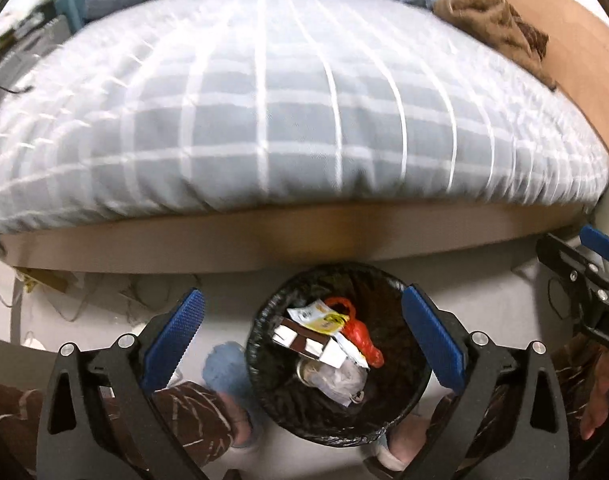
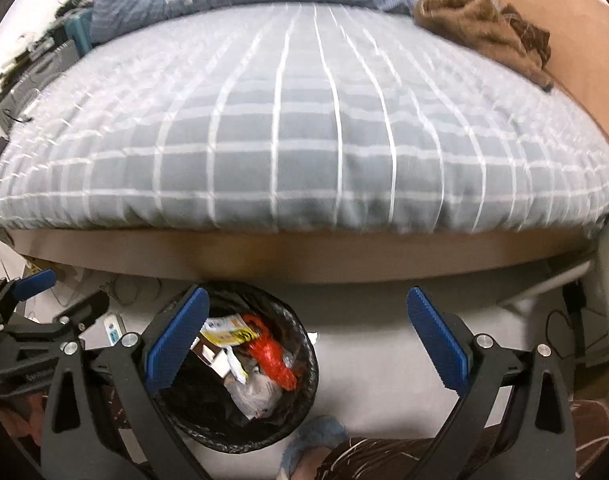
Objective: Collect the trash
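Where both fisheye views smear at their edges, the clutter along the far left of the bed stays unreadable: dark shapes and a teal block that cannot be told apart. Much of the wastebasket is cut off in the right wrist view, where the right gripper's near finger covers its left rim; the left wrist view shows it whole, a round black bin lined with a dark bag, standing on the pale floor just in front of the bed's wooden base. Inside it lies the trash: a brown-and-white carton, a yellow-and-white wrapper, a knotted red bag and crumpled clear plastic, with whatever sits beneath them hidden. The left gripper hangs above the bin with its blue pads spread wide and nothing between them. The right gripper also stands wide apart and empty, over bare floor beside the bin. A person's patterned brown trouser legs and blue slippers flank the basket, partly masked by the gripper frames. The bed carries a grey-blue checked cover, a rumpled blue quilt at its far end and a brown furry cloth against the wooden side board. Cables trail on the floor under the bed edge, too blurred to follow.
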A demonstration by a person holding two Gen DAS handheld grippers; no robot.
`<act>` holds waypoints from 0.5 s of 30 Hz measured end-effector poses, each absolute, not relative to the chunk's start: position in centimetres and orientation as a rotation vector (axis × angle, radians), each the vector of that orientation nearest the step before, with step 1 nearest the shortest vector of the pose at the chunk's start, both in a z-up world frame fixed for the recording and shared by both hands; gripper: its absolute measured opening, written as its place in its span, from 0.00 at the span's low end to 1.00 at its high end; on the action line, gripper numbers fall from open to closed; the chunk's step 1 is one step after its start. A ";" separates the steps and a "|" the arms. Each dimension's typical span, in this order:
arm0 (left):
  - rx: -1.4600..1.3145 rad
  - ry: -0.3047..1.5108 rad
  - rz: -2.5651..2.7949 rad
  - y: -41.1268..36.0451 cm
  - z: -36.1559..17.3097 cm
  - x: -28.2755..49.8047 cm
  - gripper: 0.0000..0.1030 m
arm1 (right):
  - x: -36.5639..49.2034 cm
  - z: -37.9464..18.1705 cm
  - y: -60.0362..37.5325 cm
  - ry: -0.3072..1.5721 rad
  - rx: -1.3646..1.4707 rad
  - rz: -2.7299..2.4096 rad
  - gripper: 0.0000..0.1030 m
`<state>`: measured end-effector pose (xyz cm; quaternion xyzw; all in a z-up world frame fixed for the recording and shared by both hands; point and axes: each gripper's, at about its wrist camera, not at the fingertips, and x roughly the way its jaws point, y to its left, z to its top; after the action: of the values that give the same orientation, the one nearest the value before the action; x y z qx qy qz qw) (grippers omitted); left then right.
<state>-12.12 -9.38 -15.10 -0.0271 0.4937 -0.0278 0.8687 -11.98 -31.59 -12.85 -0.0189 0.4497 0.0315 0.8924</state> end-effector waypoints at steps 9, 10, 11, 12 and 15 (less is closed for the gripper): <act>-0.059 0.868 -0.037 -8.6 -6.0 -16.6 0.94 | -17.4 -4.4 -30.7 0.780 -0.026 0.084 0.93; -0.060 0.856 -0.038 -8.6 -5.3 -17.2 0.94 | -18.0 -3.8 -30.7 0.769 -0.023 0.087 0.93; -0.060 0.841 -0.033 -8.6 -4.4 -17.9 0.94 | -18.6 -3.2 -30.7 0.760 -0.022 0.089 0.93; -0.058 0.831 -0.029 -8.7 -3.6 -18.7 0.94 | -19.3 -2.4 -30.7 0.749 -0.024 0.088 0.93; -0.056 0.826 -0.031 -8.6 -2.3 -20.4 0.94 | -21.1 -1.0 -30.6 0.726 -0.020 0.082 0.93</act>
<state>-20.36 -8.63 -2.31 -0.0270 0.4012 -0.0151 0.9155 -21.07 -30.65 -1.00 -0.0096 0.3551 0.0402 0.9339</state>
